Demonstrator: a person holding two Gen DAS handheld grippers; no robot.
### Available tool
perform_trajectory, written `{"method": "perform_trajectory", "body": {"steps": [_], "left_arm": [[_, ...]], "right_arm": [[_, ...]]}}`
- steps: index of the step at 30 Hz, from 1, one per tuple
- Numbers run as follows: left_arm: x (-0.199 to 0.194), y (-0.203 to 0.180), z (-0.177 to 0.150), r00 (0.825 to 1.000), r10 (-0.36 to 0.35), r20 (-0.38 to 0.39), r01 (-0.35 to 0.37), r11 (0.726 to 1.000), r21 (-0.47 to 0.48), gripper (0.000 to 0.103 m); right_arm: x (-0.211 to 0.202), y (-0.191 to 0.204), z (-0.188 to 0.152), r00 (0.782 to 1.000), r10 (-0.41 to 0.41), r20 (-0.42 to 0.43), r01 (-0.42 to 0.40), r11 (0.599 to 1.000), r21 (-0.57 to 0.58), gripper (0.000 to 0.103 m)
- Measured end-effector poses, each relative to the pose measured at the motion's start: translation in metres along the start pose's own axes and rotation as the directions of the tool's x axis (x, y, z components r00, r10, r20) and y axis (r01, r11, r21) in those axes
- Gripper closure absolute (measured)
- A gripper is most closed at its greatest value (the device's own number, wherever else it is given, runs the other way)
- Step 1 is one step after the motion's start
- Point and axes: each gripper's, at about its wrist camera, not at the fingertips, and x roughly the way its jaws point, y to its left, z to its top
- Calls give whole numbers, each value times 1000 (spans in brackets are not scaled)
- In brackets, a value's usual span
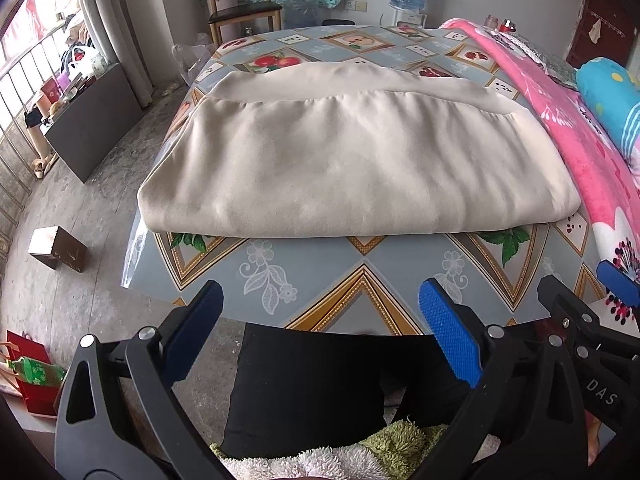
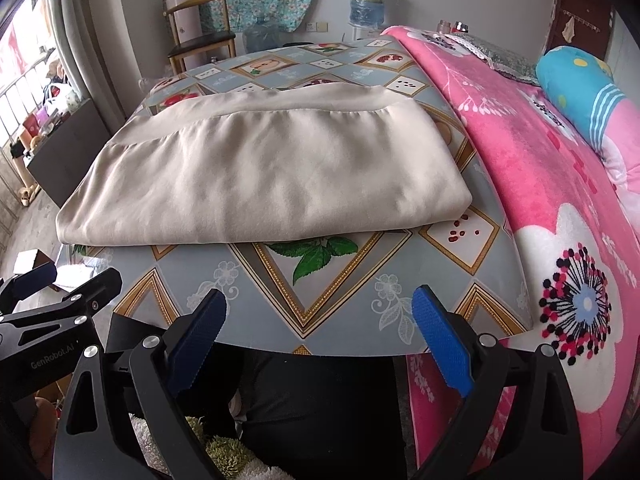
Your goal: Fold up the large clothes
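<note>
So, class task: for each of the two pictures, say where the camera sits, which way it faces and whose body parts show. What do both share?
Left wrist: on the left tool, open, facing across the table at the folded beige garment; the right tool and dark-clothed legs show.
Right wrist: on the right tool, open, same direction; the left tool shows.
Shared: garment, table, pink blanket, chair.

A plain beige folded cloth [image 1: 352,160] covers a grey-blue, fruit-and-diamond-patterned tablecloth [image 1: 360,276]. At right, a pink floral blanket [image 2: 540,184].
</note>
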Motion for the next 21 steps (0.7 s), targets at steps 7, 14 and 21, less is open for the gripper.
{"method": "perform_trajectory", "body": {"steps": [7,14,21], "left_arm": [[-2,-2,0,1000,-4,5,4,1000,7,8],[-3,-2,0,1000,-5,5,5,1000,7,8],[-7,-6,1,1000,-7,11,7,1000,12,8]], "right_arm": [[-1,0,1,1000,0,3,0,1000,0,11],[-2,-2,1,1000,0,4,0,1000,4,11],[-2,-3,0,1000,1,5,-1,1000,5,11]]}}
